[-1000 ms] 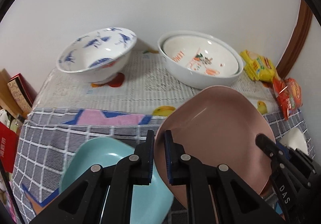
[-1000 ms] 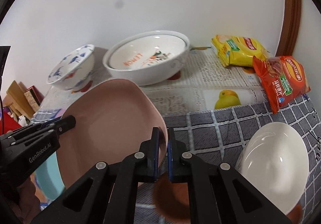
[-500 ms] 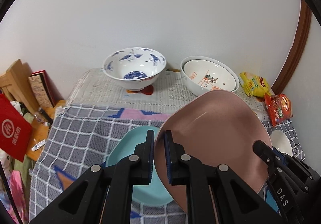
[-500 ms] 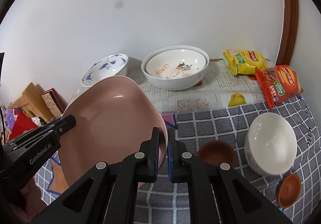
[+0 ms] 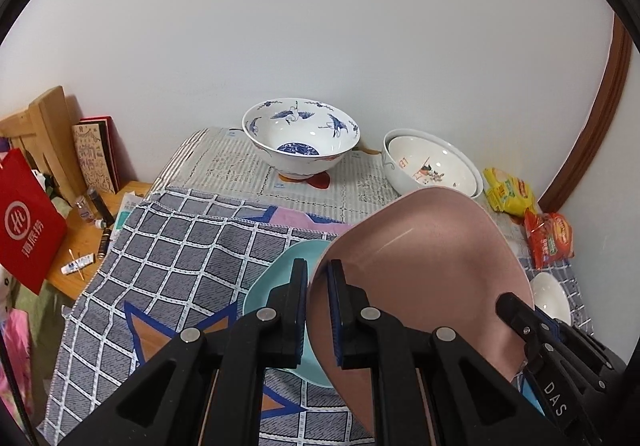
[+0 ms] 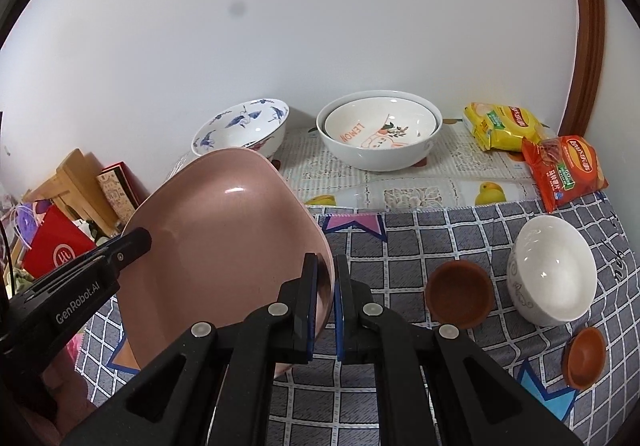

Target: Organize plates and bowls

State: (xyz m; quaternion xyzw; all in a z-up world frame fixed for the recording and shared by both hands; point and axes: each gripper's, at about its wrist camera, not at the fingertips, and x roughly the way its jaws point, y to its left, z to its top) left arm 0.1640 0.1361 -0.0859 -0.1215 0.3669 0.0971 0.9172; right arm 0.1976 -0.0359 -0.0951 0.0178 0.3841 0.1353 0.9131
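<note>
Pink plate (image 5: 420, 266) hangs above the checked cloth (image 5: 180, 246), tilted, over the teal plate (image 5: 280, 278). Your left gripper (image 5: 318, 302) and right gripper (image 6: 324, 298) each clamp its opposite rims.

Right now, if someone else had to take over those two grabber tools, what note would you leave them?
Left gripper: shut on the pink plate's left rim. Right gripper: shut on its right rim. The plate hangs tilted above the checked cloth.
Teal plate: flat on the cloth, under the pink plate.
At the back: blue-and-white bowl; lemon bowl nested in a white bowl.
Loose: plain white bowl, two small brown bowls.
Left: probably set the pink plate on the teal, then stack the bowls.
</note>
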